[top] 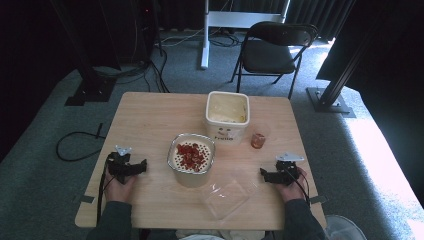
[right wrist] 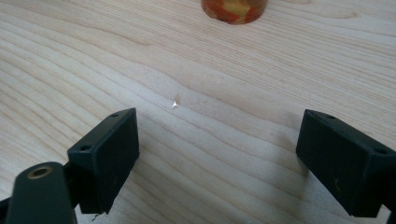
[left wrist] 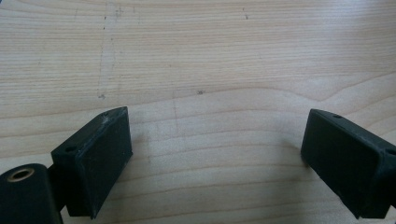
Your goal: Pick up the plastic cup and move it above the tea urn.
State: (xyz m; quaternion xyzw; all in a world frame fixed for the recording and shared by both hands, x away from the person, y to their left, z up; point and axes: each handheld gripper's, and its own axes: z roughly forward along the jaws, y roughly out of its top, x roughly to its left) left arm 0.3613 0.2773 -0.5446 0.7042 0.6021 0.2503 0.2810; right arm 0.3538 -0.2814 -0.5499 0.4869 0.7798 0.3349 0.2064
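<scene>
On table (top: 150,115): two tubs, one cup (top: 258,138).

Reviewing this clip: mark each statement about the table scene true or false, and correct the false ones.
1. Both hand-held grippers, left and right, are open with nothing between the jaws. True.
2. The metal pot holds red pieces on top. True.
3. The clear plastic lid covers the white tub. False: it lies on the table near the pot; the tub is uncovered.
4. The small cup stands left of the pot. False: it stands right of the tub.

Black folding chair (top: 274,47), grey carpet (top: 40,165)
</scene>
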